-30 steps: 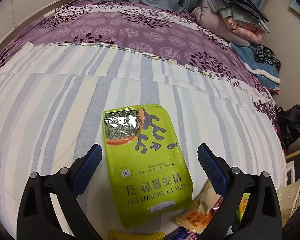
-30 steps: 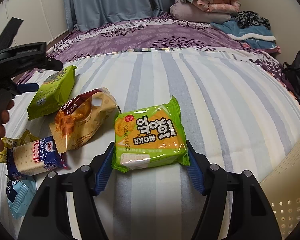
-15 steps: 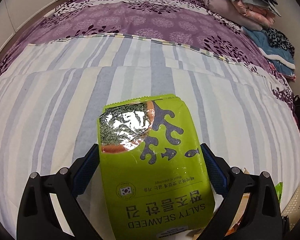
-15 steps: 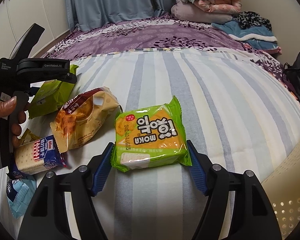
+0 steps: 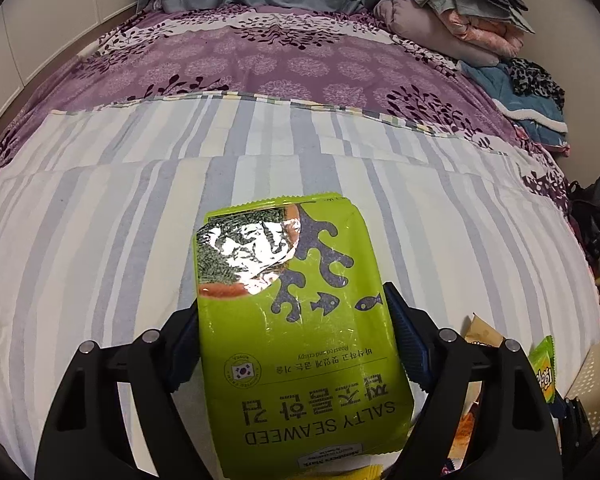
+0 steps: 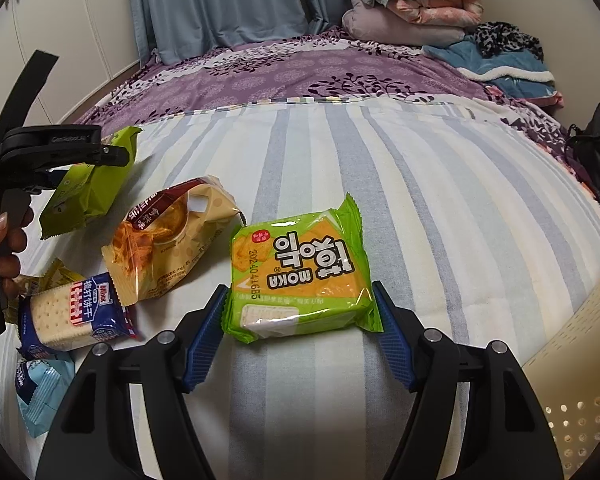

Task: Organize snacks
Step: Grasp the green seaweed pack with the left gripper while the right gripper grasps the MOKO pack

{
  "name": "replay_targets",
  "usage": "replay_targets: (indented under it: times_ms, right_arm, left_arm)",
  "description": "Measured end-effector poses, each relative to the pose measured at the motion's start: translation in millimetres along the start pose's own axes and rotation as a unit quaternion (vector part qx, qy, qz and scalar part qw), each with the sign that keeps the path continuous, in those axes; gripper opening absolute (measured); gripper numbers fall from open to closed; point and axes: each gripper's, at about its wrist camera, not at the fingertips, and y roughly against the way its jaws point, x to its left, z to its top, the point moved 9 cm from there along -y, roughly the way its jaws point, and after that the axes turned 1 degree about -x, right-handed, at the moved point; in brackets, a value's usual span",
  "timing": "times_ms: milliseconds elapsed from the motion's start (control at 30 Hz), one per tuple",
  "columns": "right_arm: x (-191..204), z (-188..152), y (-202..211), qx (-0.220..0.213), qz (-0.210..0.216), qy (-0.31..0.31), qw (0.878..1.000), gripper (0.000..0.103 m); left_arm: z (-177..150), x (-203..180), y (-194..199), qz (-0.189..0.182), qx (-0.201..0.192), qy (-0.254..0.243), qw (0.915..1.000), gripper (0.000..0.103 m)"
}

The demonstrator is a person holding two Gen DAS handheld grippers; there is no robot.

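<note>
Seaweed packet (image 5: 296, 328), lime green with "SALTY SEAWEED" printed on it, sits between the blue pads of the left gripper (image 5: 294, 320). Its jaws have just been closing, and both pads now press against the packet's long edges, so the pack is clamped. From the right wrist view the same packet (image 6: 86, 188) is seen at the far left, its near end tilted off the bed (image 6: 420, 184), under the black gripper body, with a hand (image 6: 8, 240) wrapped around the handle.

The right gripper (image 6: 300, 320) straddles a green cracker pack (image 6: 300, 276) marked "MOKA", which lies flat on the striped sheet. The jaws have just been closing a little; the left pad meets the pack's near left corner and the right pad touches its crimped right edge, but whether they truly squeeze it I cannot tell.

Left of the cracker pack, a tan pastry bag (image 6: 168, 240) lies tilted on the sheet. Nearer and further left rests a blue soda-cracker pack (image 6: 72, 312), overlapping a yellow wrapper (image 6: 56, 276). A pale blue packet (image 6: 40, 392) lies nearest at the left edge. A cream perforated basket (image 6: 572, 380) stands at the near right, just beside the bed. Folded bedding (image 6: 412, 12) is piled at the far end on the purple floral cover.
</note>
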Motion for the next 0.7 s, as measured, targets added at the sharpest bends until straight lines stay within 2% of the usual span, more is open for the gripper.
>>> replay_targets:
  times_ms: [167, 433, 700]
  right_arm:
    - [-2.7, -2.1, 6.9, 0.001, 0.009, -0.005, 1.000, 0.063]
    - [4.1, -14.3, 27.5, 0.000, 0.022, -0.003, 1.000, 0.063]
    - [9.1, -13.7, 63.2, -0.022, 0.031, -0.012, 0.999, 0.063]
  left_arm:
    - [2.1, 3.8, 31.2, -0.010, -0.030, -0.003, 0.9995, 0.082]
    - [-7.7, 5.4, 75.5, -0.033, -0.063, -0.005, 0.9974, 0.082]
    - [-21.4, 1.4, 118.0, -0.050, -0.092, -0.015, 0.9943, 0.082]
